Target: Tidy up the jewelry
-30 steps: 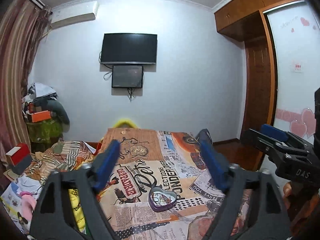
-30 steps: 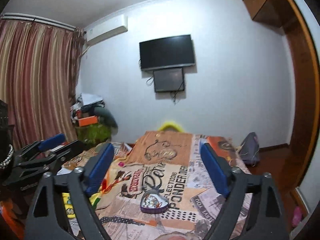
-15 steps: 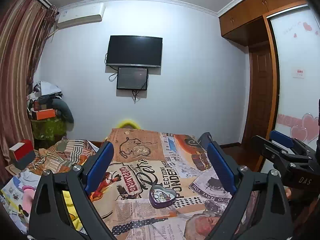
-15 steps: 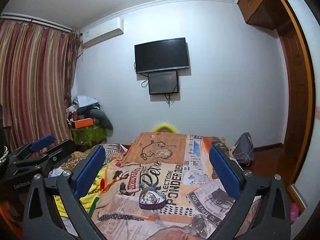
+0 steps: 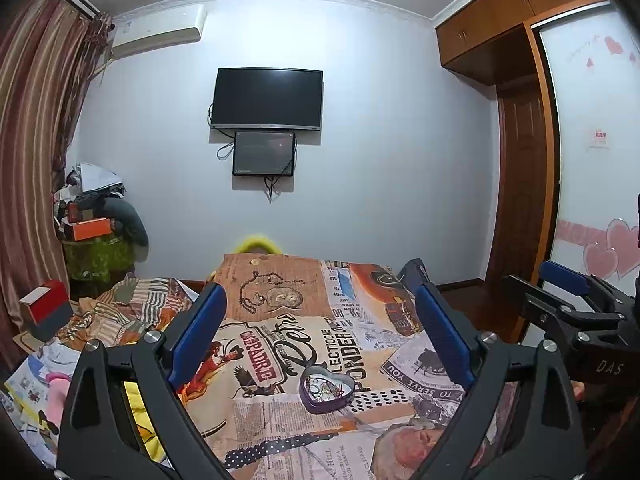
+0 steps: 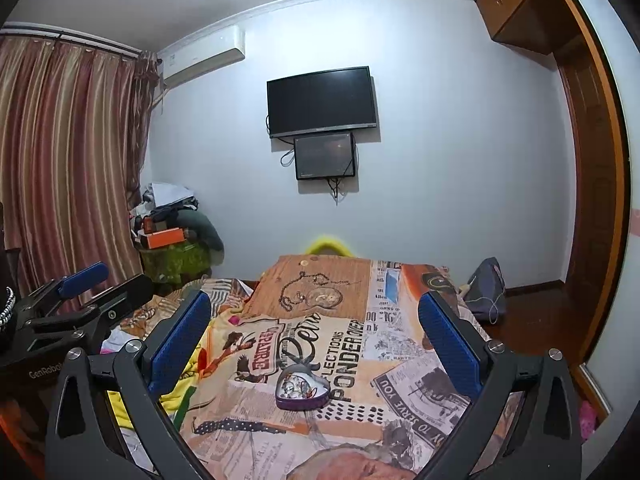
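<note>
While both the left gripper and right gripper gape empty, the heart tin points nearward.

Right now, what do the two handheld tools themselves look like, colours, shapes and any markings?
Both match. The left tool has black angular arms with triangular cutouts, silver screw heads and flat blue textured pads. The right tool is built the same. Seen from the other side, the right one shows white letters "DAS" and the left one "GenRobo", cut off. No cables or sleeves show.
</note>
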The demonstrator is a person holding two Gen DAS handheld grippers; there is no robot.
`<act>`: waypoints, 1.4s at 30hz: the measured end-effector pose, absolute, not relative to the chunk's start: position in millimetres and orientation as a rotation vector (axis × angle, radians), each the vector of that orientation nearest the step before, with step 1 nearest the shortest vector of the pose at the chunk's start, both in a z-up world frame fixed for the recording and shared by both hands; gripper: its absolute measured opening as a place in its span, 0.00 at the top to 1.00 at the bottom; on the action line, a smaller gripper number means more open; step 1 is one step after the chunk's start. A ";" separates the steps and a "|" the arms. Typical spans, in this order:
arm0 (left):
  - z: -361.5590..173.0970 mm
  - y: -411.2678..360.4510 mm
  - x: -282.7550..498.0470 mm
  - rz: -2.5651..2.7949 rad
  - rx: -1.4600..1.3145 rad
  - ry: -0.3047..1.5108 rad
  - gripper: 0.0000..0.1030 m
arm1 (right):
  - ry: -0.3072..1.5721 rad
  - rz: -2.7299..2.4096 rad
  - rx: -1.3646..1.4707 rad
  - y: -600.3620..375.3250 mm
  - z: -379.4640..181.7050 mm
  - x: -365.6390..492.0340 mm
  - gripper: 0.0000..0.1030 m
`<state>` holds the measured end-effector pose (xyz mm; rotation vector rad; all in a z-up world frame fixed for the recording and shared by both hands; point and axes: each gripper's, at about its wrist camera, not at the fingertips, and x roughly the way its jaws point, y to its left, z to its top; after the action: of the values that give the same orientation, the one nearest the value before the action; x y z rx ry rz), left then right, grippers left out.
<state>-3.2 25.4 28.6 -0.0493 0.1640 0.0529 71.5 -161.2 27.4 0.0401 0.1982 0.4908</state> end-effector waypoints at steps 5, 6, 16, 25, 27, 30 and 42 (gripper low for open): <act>27.0 25.5 -0.6 0.054 -0.051 0.170 0.07 | 0.204 0.488 0.031 -161.3 27.2 70.2 0.00; 26.9 25.7 0.0 0.054 -0.052 0.172 0.07 | 0.205 0.488 0.030 -161.1 27.9 70.0 0.00; 25.1 27.6 1.9 0.052 -0.057 0.184 0.07 | 0.216 0.485 0.029 -161.3 31.7 70.2 0.00; 25.6 27.0 3.4 0.038 -0.059 0.189 0.07 | 0.217 0.483 0.029 -162.8 32.1 69.5 0.00; 25.7 27.0 4.3 0.036 -0.058 0.191 0.07 | 0.216 0.481 0.031 -164.0 33.5 69.1 0.00; 25.3 27.1 5.6 0.026 -0.058 0.197 0.07 | 0.213 0.476 0.036 -166.3 34.6 68.9 0.00; 23.8 28.1 6.7 0.019 -0.059 0.205 0.07 | 0.213 0.468 0.038 -169.3 36.3 70.4 0.00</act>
<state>6.7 28.1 23.8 -0.0587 0.2050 0.0186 70.4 -169.3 36.3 0.0376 0.2126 0.4684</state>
